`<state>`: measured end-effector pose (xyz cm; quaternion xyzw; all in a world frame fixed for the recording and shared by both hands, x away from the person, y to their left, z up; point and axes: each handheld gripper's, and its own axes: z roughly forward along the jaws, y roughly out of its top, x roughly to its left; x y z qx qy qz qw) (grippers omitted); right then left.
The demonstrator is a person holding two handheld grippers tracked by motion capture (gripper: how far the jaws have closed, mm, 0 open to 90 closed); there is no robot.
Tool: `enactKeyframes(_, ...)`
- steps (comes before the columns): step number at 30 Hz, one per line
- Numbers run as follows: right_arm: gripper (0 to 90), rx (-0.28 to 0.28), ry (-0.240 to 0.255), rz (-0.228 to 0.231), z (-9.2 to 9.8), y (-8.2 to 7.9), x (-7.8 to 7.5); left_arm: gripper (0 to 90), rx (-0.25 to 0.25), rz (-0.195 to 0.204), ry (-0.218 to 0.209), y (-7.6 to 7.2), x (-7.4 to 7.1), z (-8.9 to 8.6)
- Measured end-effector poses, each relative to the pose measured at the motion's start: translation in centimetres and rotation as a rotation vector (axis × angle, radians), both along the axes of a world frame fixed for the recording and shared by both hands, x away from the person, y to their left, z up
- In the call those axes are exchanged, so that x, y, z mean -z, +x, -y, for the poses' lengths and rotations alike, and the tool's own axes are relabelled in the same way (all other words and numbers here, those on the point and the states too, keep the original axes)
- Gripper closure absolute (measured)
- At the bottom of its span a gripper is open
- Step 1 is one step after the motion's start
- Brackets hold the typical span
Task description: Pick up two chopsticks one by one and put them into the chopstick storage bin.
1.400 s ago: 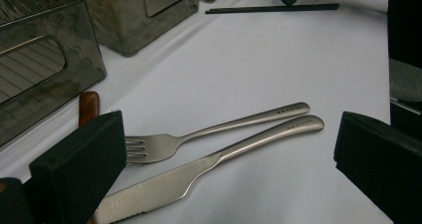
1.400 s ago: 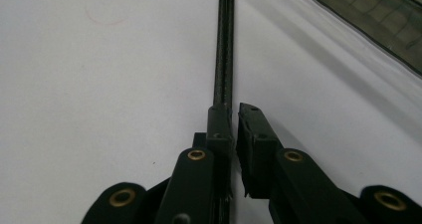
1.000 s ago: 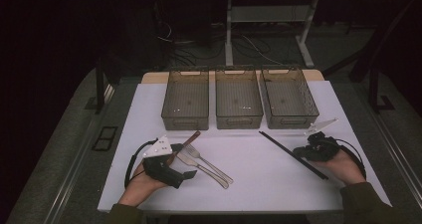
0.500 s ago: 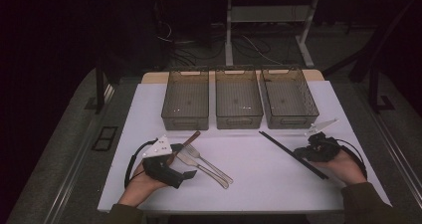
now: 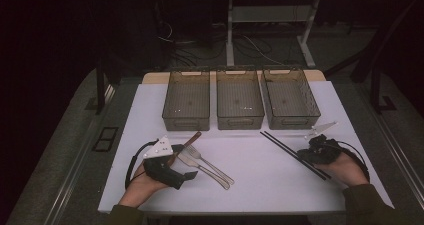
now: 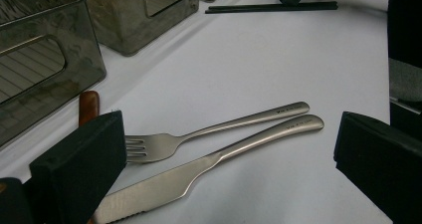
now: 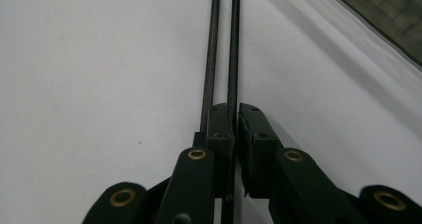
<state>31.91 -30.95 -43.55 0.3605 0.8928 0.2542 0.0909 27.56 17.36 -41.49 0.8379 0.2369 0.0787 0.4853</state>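
1. The right gripper (image 5: 314,154) is seen at the right side of the white table (image 5: 260,185), held in the person's right hand (image 5: 345,169).
2. In the right gripper view, its jaws are clenched on one stick of a pair of black chopsticks (image 7: 233,45); that stick is pinched between the two pads, while the other stick (image 7: 211,50) lies just beside the left pad.
3. The pair of chopsticks (image 5: 294,155) is seen lying flat on the table in the high view, running diagonally from in front of the right-hand bin towards the right hand.
4. The left gripper (image 5: 172,172) is held low over the table at the left side by the left hand (image 5: 142,185).
5. Its jaws are released and stand wide apart in the left gripper view, with nothing pressed between the pads.
6. A steel fork (image 6: 209,132) and a steel table knife (image 6: 214,164) are seen between those open jaws, lying side by side on the table with their handles touching or nearly so.
7. A brown wooden handle (image 6: 88,106) is seen beside the left pad; what it belongs to cannot be told.
8. Three smoky transparent bins are lined up at the far side of the table: the left bin (image 5: 186,120), the middle bin (image 5: 240,121) and the right bin (image 5: 292,120).
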Motion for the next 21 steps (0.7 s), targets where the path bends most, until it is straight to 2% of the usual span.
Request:
enactKeyframes(14,85.8,-0.001,0.008,0.007,0.33,0.00,-0.07,0.0,-0.001,-0.001,-0.003,-0.05,0.03,0.13)
enactKeyframes(21,85.8,0.011,0.039,0.013,0.87,-0.14,-0.59,0.0,0.001,-0.002,0.001,-0.09,0.04,0.17)
